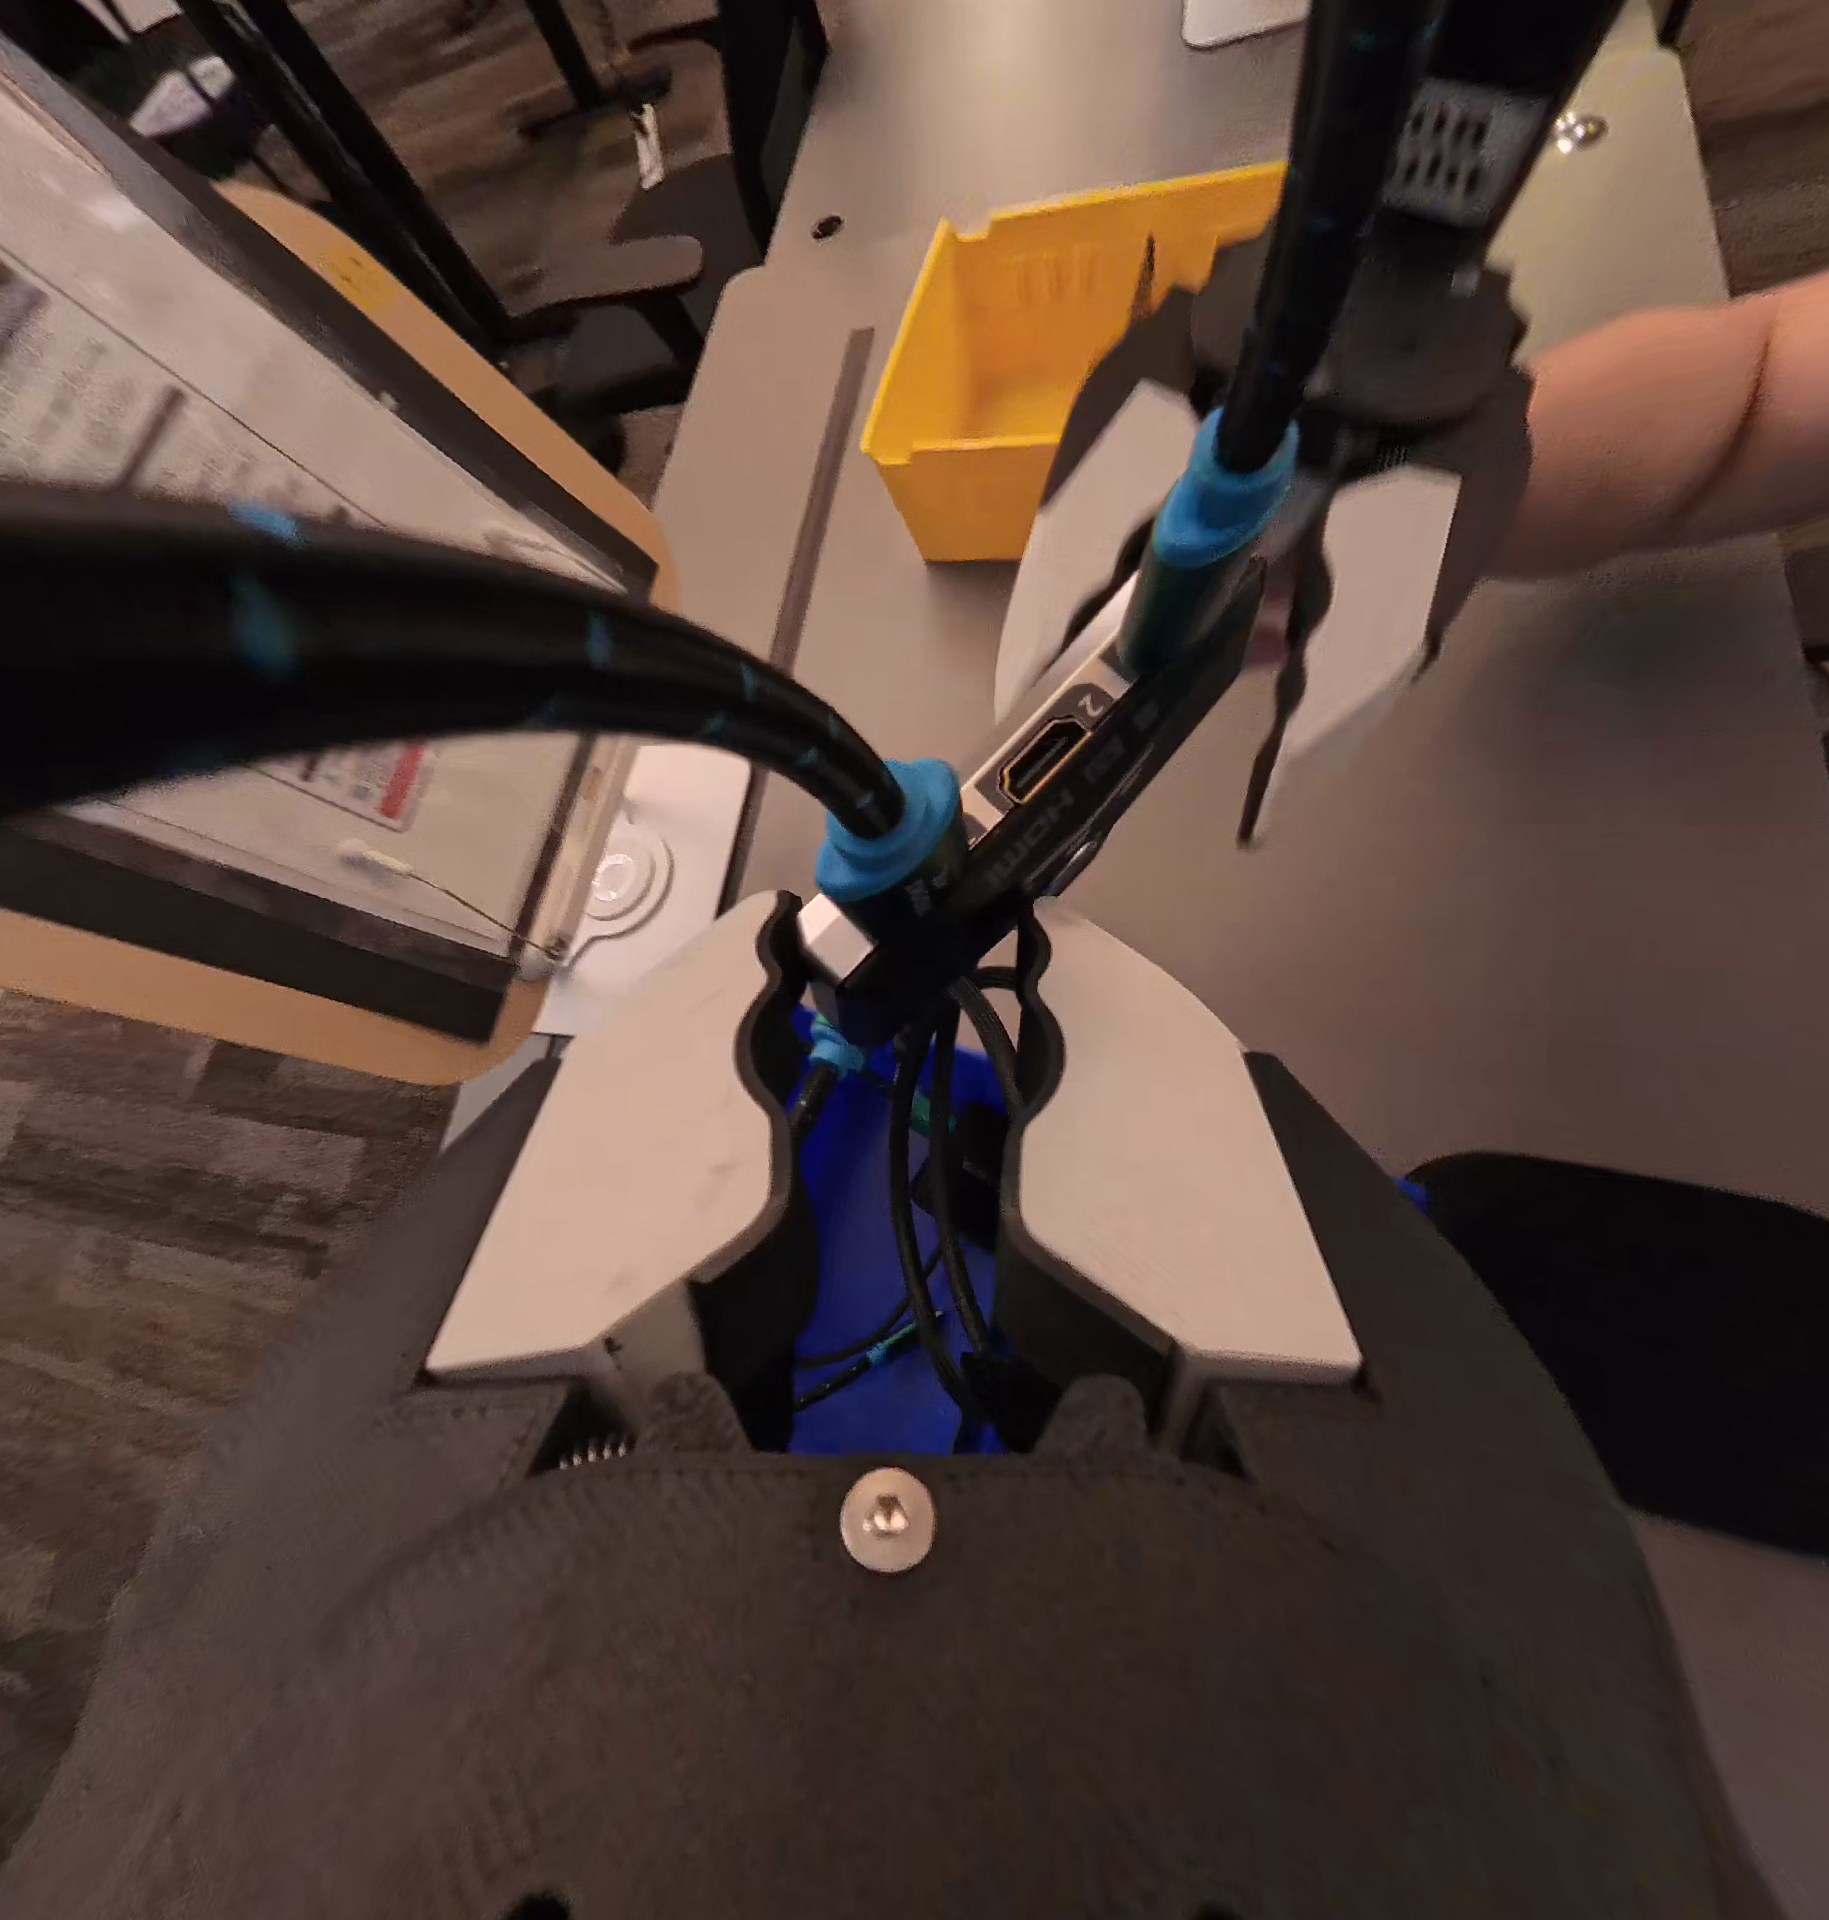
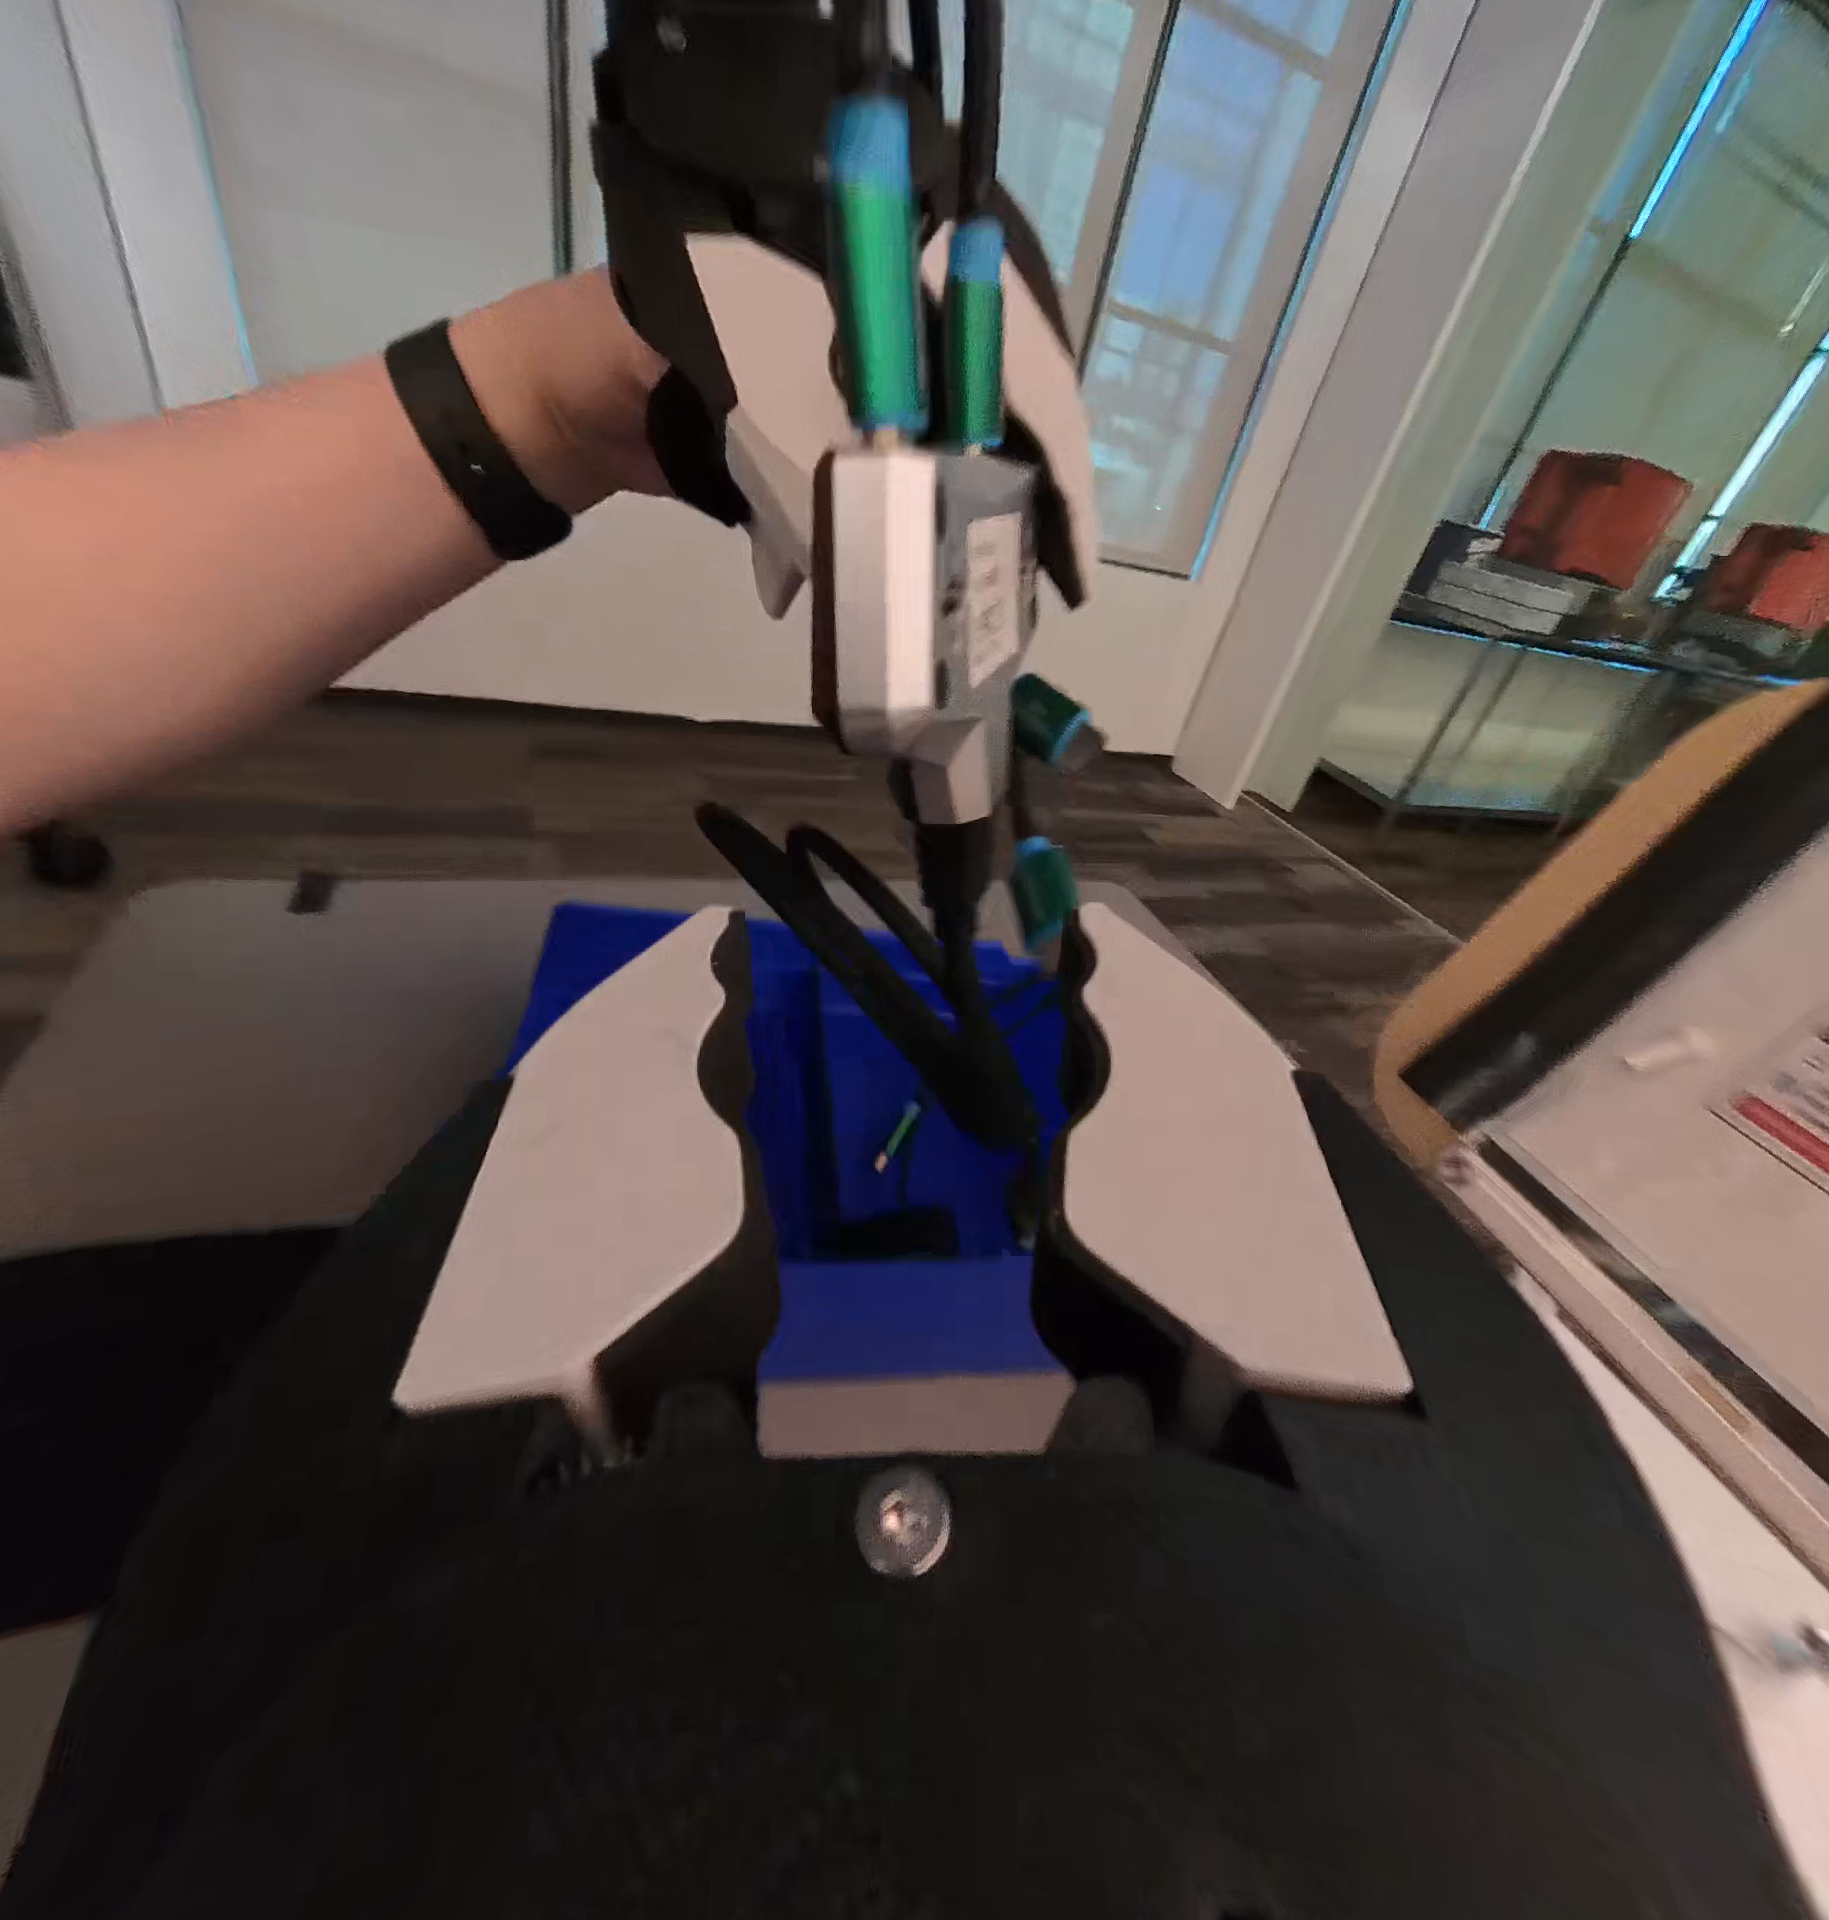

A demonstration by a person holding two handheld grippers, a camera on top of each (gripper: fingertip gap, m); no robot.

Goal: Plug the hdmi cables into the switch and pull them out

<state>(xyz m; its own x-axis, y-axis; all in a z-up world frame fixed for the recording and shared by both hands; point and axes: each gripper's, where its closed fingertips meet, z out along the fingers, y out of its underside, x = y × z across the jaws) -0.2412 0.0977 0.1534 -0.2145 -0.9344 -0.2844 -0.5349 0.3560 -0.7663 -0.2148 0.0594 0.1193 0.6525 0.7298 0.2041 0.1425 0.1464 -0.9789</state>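
Observation:
My left gripper [image 1: 905, 935] is shut on the near end of the grey and black switch [image 1: 1055, 790] and holds it in the air. Two black braided hdmi cables with blue collars are plugged into it, one near my fingertips [image 1: 884, 847] and one at the far end [image 1: 1216, 509]. The port between them [image 1: 1040, 769] is empty. In the right wrist view the switch [image 2: 879, 582] hangs from the left gripper, green plugs [image 2: 879, 312] pointing up. My right gripper [image 2: 908, 925] is open and empty, below and in front of the switch.
A blue bin [image 2: 889, 1320] with thin cables lies under both grippers. Loose green plugs [image 2: 1040, 894] dangle under the switch by my right fingertip. A yellow bin [image 1: 1014, 374] stands farther back on the grey table [image 1: 1512, 935]. A framed board [image 1: 266, 499] stands to the left. My hands' fingertips stand some 7 centimeters from each other.

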